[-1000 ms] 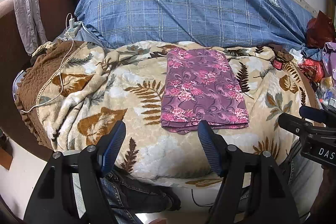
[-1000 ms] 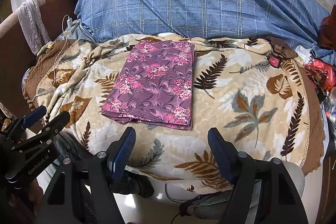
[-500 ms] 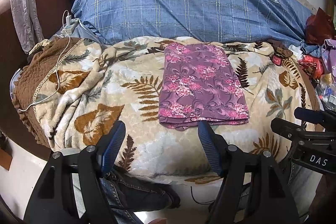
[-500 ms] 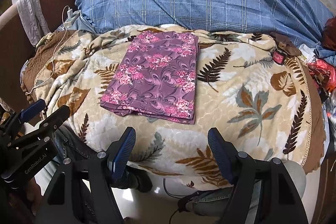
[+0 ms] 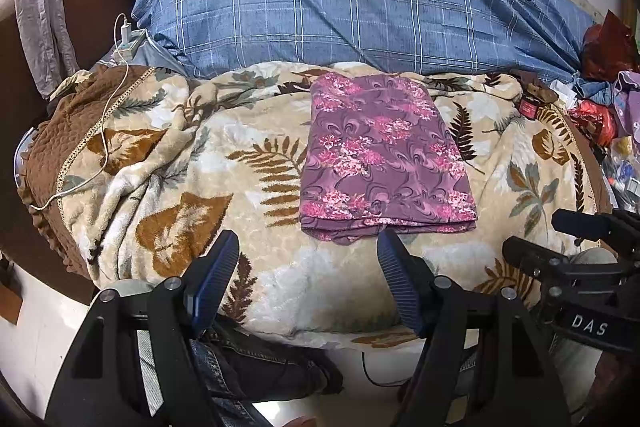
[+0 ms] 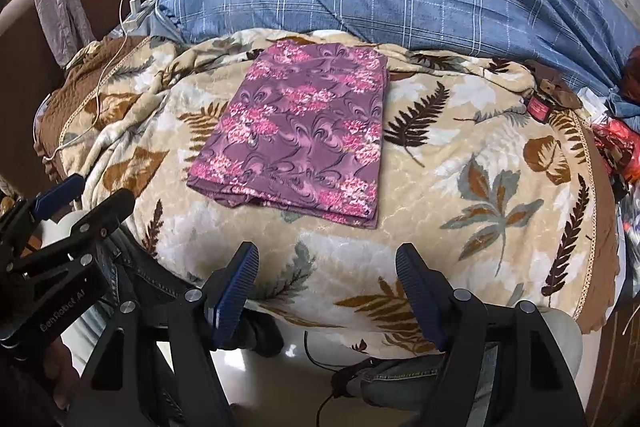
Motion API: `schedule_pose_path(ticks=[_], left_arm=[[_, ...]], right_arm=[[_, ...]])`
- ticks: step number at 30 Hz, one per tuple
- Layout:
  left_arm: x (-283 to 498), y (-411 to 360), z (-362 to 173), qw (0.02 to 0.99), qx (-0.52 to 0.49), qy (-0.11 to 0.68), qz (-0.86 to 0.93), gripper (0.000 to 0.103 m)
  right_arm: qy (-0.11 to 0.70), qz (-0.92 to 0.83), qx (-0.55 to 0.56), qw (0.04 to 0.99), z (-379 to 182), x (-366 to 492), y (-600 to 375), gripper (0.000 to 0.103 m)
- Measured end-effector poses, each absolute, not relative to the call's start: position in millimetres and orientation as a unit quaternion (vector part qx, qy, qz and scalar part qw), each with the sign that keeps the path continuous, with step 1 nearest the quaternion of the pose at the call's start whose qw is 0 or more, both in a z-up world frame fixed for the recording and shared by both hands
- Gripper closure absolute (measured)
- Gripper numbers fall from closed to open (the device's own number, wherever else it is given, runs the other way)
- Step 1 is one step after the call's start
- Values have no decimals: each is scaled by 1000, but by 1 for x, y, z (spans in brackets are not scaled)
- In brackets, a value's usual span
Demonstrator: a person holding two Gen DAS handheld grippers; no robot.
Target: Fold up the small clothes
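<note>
A purple cloth with pink flowers [image 5: 384, 155] lies folded into a flat rectangle on the leaf-patterned blanket [image 5: 168, 187]; the right wrist view shows the same cloth [image 6: 304, 135]. My left gripper [image 5: 308, 251] hovers open just in front of the cloth's near edge, nothing between its blue pads. My right gripper [image 6: 326, 265] is open too, above the blanket near the bed's front edge, short of the cloth's near right corner. Each gripper shows at the side of the other's view: the right gripper [image 5: 568, 239], the left gripper [image 6: 80, 199].
A blue plaid duvet [image 5: 360, 3] is piled behind the blanket. A white charger and cable [image 5: 120, 39] lie at the left. Bags and clutter [image 5: 608, 107] crowd the right edge. A small red item [image 6: 538, 109] sits at the blanket's far right. A person's jeans-clad legs [image 5: 256, 359] show below.
Both views have drifted slightly toward the bed, so the folded cloth sits a little closer to the fingers. The cloth itself has not moved and both grippers stay open.
</note>
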State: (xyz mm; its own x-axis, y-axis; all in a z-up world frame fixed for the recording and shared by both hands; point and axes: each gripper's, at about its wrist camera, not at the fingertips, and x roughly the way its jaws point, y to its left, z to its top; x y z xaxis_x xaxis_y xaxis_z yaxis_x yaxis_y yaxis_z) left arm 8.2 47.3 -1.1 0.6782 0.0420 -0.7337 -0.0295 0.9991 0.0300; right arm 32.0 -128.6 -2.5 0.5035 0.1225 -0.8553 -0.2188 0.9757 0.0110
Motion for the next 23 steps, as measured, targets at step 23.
schedule_pose_path(ticks=[23], left_arm=[[3, 46, -1, 920, 9, 392, 21, 32]], right_arm=[[483, 106, -50, 868, -1, 31, -124, 30]])
